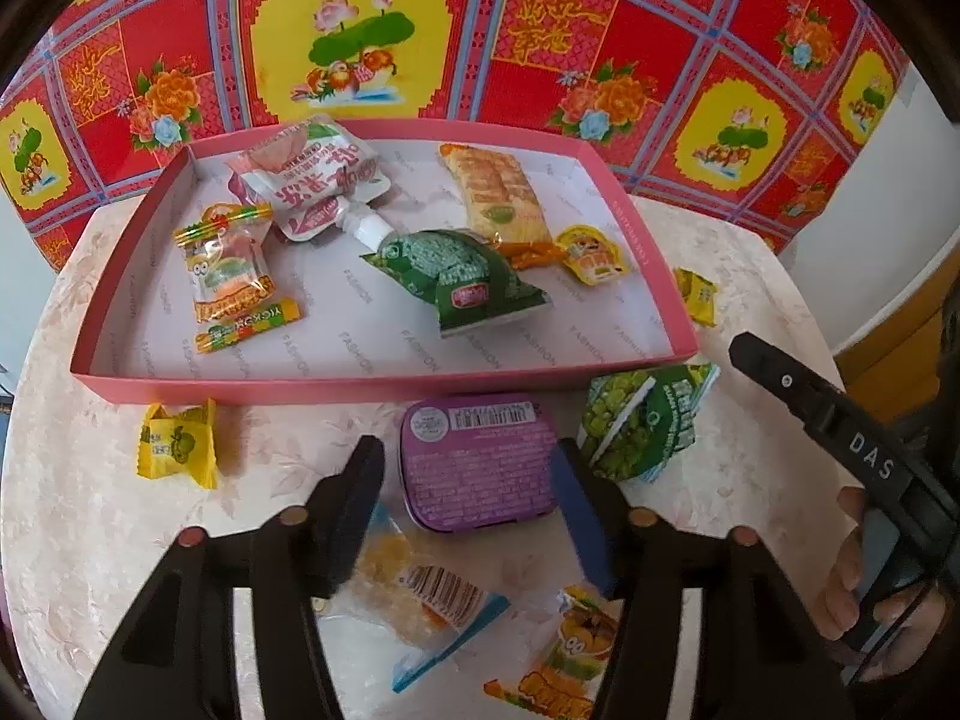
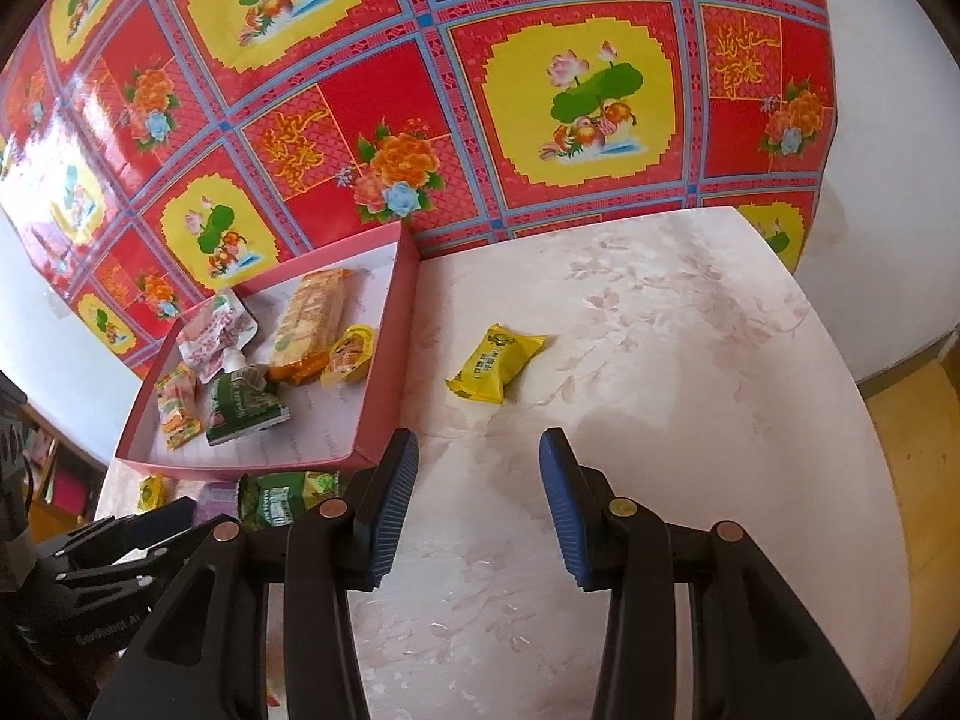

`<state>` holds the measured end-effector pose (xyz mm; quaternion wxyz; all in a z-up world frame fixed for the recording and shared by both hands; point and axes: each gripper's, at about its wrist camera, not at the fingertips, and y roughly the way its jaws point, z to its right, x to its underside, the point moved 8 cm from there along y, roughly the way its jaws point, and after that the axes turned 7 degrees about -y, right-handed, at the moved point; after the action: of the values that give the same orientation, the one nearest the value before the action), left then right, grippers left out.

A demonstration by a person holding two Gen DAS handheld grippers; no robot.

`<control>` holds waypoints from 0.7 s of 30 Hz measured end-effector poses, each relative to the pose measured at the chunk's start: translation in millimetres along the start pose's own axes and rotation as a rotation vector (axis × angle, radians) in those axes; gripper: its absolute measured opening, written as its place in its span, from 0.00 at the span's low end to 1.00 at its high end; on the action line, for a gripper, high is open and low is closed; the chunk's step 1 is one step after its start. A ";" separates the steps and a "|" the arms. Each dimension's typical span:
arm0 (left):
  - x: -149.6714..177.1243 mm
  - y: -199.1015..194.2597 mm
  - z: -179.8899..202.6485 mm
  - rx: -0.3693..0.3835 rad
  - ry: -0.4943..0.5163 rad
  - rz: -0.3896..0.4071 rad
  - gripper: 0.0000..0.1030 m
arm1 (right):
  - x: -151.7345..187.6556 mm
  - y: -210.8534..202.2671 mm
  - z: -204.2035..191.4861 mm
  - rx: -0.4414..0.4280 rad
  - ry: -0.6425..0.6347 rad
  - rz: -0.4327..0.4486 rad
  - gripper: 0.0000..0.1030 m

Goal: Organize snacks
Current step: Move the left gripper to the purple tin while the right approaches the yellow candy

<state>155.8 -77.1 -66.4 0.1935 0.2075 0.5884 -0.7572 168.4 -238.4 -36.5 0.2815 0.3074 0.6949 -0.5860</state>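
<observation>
Roughly half done: several snacks sit in the shallow pink cardboard tray (image 1: 384,387), left gripper (image 1: 471,468) wide around the flat purple tin (image 1: 480,459) just beside it, right gripper (image 2: 477,468) wide, empty.

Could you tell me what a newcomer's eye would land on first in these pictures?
Probably the red-and-yellow floral cloth behind the table, then the pink tray holding several snacks. Nearer, the open left tool straddles a purple tin lying on the table in front of the tray.
</observation>
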 end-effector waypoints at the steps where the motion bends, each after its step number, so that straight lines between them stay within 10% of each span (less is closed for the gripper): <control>1: -0.4 0.8 0.2 -0.001 0.000 -0.001 0.64 | -0.3 0.6 0.8 -0.001 0.000 0.000 0.42; 21: -2.1 9.1 4.7 -0.079 0.049 0.045 0.68 | -10.4 31.1 2.4 0.031 -0.050 -0.077 0.42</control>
<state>162.0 -83.7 -71.6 0.2043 0.2314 0.6175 -0.7235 198.8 -238.0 -49.1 0.2714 0.2699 0.6898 -0.6145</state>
